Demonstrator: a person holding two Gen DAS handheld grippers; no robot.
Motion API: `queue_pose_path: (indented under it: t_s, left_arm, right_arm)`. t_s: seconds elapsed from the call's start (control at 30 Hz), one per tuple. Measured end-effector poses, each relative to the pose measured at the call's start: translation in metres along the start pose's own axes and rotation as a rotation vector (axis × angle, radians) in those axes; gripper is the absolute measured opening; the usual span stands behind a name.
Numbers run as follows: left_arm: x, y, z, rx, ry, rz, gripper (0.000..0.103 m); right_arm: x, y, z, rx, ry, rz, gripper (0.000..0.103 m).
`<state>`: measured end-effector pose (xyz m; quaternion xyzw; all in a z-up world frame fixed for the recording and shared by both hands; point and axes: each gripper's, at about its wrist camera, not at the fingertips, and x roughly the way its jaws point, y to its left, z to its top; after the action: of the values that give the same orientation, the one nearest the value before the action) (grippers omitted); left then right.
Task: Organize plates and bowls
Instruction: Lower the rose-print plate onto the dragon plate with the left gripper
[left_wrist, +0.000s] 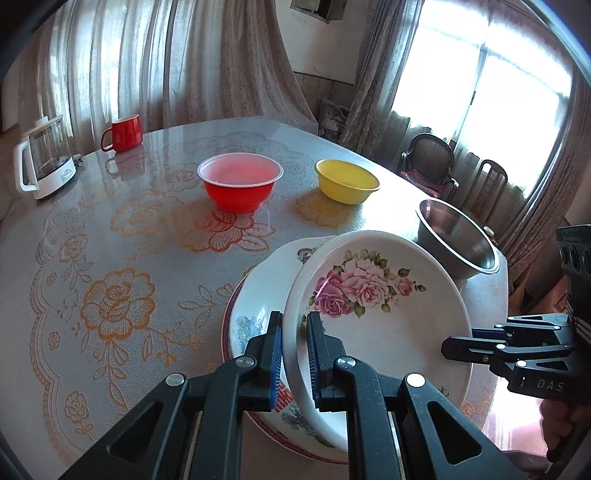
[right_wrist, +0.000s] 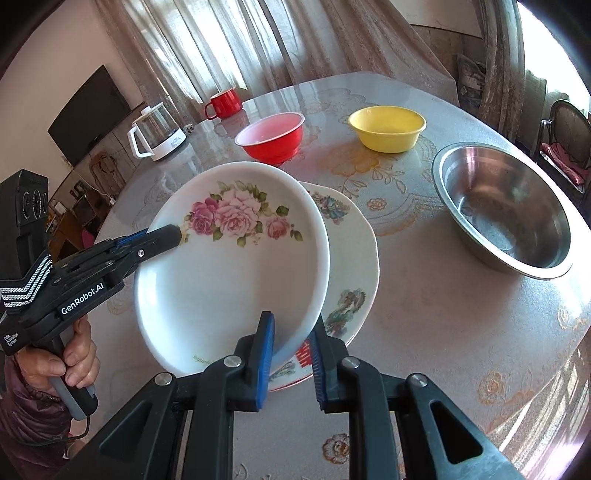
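Both pairs of jaws are closed on the rim of the same rose plate: the left gripper pinches its near-left edge with one blue pad on each face, and the right gripper clamps the opposite edge the same way. In the right wrist view the left gripper's fingers reach in over the plate's rim from the left. So held, the rose plate is tilted — one side raised — above a second white plate with a coloured pattern and a scalloped edge, which lies flat on the table. Just beyond these two stands a steel bowl, near the table's right edge. Farther back sit a yellow bowl and a red bowl, side by side and apart. At the far left are a red mug and a glass kettle with a white base.
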<state>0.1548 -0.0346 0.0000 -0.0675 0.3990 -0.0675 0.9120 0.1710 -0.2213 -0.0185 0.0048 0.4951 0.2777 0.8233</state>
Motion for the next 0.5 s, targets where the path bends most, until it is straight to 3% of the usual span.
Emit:
queue_pose_path:
  t_s: [0.5]
  left_arm:
    - [0.013, 0.004, -0.003, -0.039, 0.039, 0.068, 0.012]
  right_arm:
    - [0.024, -0.010, 0.017, -0.053, 0.046, 0.038, 0.016]
